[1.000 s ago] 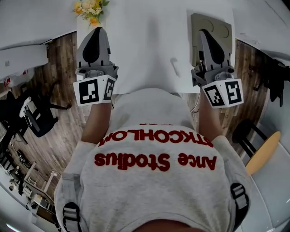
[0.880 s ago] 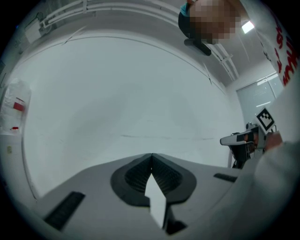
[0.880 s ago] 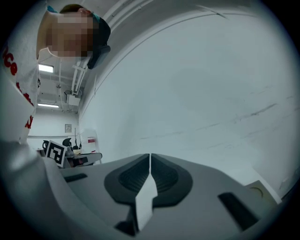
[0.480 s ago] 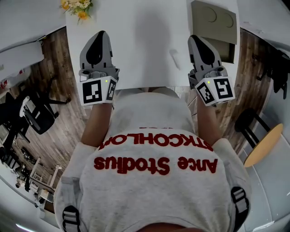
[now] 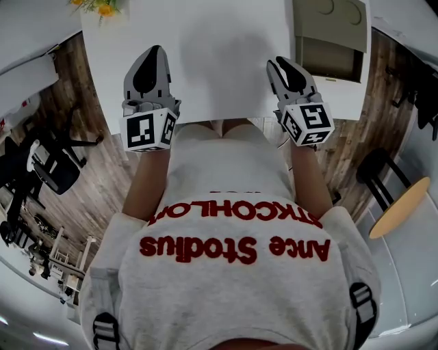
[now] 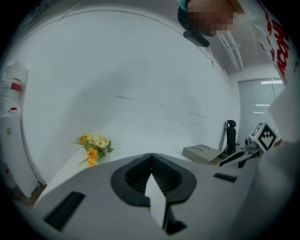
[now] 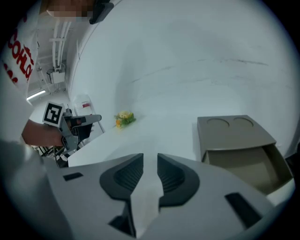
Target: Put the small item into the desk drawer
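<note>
A tan desk drawer box [image 5: 327, 15] stands at the far right of the white table [image 5: 219, 55], its drawer [image 5: 327, 58] pulled open and looking empty [image 7: 248, 164]. The small item shows in no current view. My right gripper [image 5: 275, 63] hangs over the table's near edge, left of the box. Its jaws have just been opening and stand apart [image 7: 150, 157] with nothing between them. My left gripper [image 5: 156, 49] is over the near left of the table, shut and empty [image 6: 151, 157]. The box [image 6: 202, 153] appears far to its right.
A small bunch of yellow flowers [image 5: 102, 7] sits at the table's far left corner. A black office chair [image 5: 51, 174] stands on the wooden floor at left. A black stool [image 5: 376, 181] and a round wooden seat [image 5: 397, 215] are at right.
Both grippers have come down and closer to the table's near edge. The right jaws have parted. The small white item seen earlier beside the right gripper is out of sight.
</note>
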A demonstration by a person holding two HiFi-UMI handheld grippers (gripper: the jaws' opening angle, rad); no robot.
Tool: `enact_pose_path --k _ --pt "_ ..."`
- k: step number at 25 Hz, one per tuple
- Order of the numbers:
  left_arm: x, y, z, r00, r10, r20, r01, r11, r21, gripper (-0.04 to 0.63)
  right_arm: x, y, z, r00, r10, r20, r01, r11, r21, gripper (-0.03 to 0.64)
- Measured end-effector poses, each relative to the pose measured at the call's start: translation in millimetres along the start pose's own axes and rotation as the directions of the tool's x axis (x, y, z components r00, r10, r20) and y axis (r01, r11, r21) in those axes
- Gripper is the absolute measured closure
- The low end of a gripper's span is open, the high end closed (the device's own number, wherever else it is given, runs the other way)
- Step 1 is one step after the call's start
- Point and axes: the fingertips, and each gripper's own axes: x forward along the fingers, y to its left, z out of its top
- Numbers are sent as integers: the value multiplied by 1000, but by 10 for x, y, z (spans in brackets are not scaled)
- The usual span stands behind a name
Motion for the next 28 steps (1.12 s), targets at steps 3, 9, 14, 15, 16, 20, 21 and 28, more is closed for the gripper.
enact_pose_path --k 3,9,14,15,16,20,21,28 --pt "-11 -29 -151 999 0 -35 0 1000 -5 588 42 -28 -256 997 -5 -73 4 1000 -11 488" --pt "-41 -109 -350 997 -4 -73 2 1000 -26 588 130 -16 -586 983 -15 -184 10 1000 -28 442" --pt "-25 -142 -429 996 0 -87 -2 1000 -23 588 191 -36 -827 958 -68 -280 16 983 -184 431" --pt "-28 -138 -432 996 3 -88 -5 1000 -22 588 190 -39 -847 955 -75 -287 18 980 -196 434" --pt "-34 -130 -428 996 6 -88 -8 1000 -21 588 187 -41 -852 954 -79 -288 20 979 -201 450" --pt "-73 -92 -370 997 16 -82 -18 1000 -18 588 141 -37 -709 966 -91 -242 37 976 -216 473" --pt "-86 -85 -350 997 17 -78 -19 1000 -16 588 126 -33 -653 970 -92 -224 43 975 -216 474" --pt "-119 -2 -179 999 26 -31 -26 1000 -2 588 121 19 -127 992 -90 -86 70 976 -207 476"
